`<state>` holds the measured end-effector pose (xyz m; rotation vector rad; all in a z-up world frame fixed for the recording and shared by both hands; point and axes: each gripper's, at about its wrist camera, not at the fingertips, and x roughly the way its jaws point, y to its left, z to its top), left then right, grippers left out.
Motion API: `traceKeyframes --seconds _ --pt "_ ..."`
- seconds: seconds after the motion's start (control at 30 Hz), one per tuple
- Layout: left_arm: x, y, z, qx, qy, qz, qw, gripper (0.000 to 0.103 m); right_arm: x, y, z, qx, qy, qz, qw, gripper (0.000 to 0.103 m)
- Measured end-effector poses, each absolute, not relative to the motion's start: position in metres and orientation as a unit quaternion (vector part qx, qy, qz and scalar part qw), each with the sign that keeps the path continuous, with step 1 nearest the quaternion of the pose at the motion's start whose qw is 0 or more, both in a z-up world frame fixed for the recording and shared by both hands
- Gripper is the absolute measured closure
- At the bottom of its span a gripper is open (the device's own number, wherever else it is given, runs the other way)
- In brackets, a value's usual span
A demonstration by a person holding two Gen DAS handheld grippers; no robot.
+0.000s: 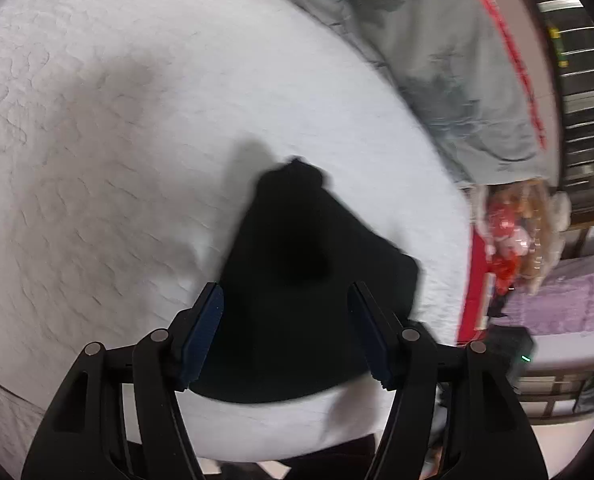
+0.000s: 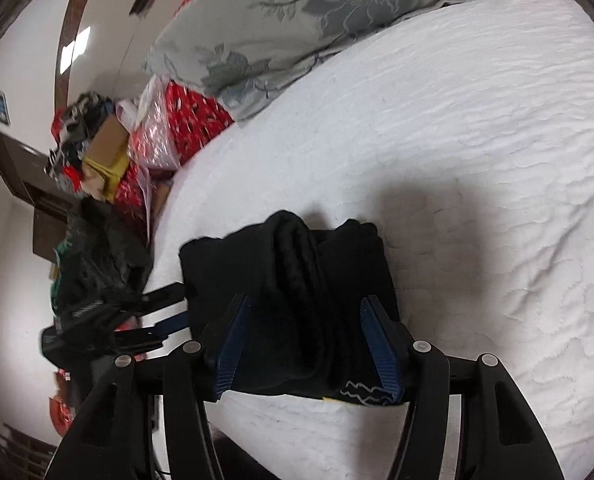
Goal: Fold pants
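— Lying folded into a thick bundle near the edge of the white quilted bed (image 2: 457, 128), the black pants (image 2: 293, 300) are right below both tools.

— And the tools?

— The left gripper (image 1: 285, 304) is spread above the bundle, pads clear of it. The right gripper (image 2: 305, 316) is spread too, straddling the folds without pinching. A grey floral pillow (image 2: 297, 12) rests farther back.

The left gripper (image 1: 287, 300) pointed steeply downward, its blue-padded jaws spread and gripping nothing. The right gripper (image 2: 305, 312) also angled downward, jaws parted and pads free, with the left one visible at nine o'clock.
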<state>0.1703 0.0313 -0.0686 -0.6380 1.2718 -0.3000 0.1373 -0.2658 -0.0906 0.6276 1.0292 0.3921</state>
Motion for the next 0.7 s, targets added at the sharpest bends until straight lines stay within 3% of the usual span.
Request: traceKeyframes --seconds 0.2,0.33,0.53,0.7 --pt "0.195 -0.025 -0.027 -0.219 0.577 -0.196 0.762 0.034 0.133 -0.26 -0.099 0.283 0.486 0.197 0.803 0.043" --pt "0.235 -0.091 -0.017 -0.053 0.615 -0.214 0.757 0.034 0.121 -0.26 -0.102 0.28 0.477 0.202 0.808 0.044" --pt "0.247 -0.152 -0.045 0.105 0.669 -0.236 0.697 0.034 0.112 -0.259 -0.105 0.274 0.463 0.216 0.815 0.043" --pt "0.252 -0.149 -0.05 0.09 0.669 -0.224 0.703 0.034 0.11 -0.262 -0.107 0.278 0.453 0.229 0.816 0.042"
